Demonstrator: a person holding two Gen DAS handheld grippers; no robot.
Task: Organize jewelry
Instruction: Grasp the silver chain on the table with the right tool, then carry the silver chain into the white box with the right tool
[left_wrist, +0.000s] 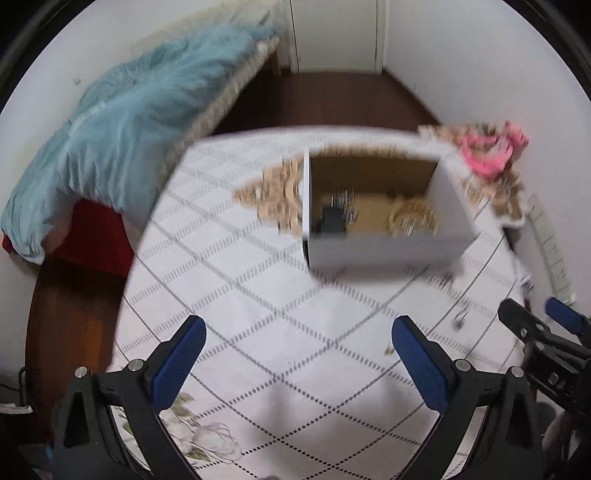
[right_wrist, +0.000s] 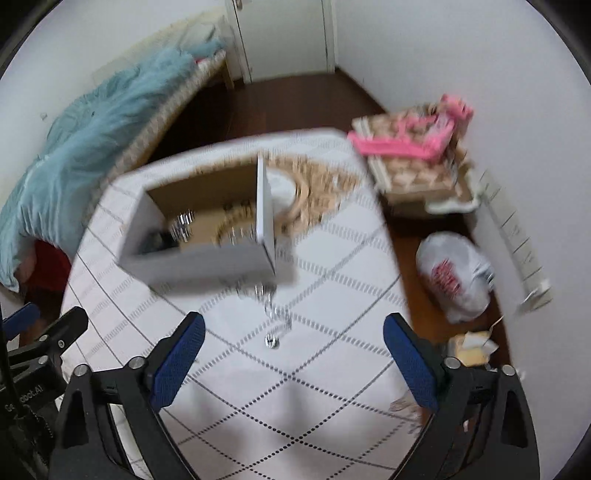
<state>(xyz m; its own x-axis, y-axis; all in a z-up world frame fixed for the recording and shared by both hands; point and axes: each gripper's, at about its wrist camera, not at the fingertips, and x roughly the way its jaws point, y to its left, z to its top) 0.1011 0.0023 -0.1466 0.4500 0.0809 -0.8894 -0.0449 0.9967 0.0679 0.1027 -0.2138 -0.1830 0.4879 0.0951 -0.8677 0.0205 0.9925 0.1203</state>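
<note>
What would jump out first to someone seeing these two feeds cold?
Probably the open white box in the middle of the quilted table, with blurred jewelry inside. Next, the silvery chain lying on the cloth just in front of the box's near corner, ahead of the open right gripper. The left gripper is open too, empty, over bare cloth.

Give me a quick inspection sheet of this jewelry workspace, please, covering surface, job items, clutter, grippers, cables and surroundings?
Surface: table under a white diamond-pattern cloth.
Job's things: open white box holding blurred jewelry; silvery chain on the cloth in front of it.
Clutter: woven mat behind the box.
Grippers: left gripper and right gripper, both open, empty.
Cables: nothing seen.
Surroundings: blue blanket, pink item on a patterned stack, plastic bag on the floor.
</note>
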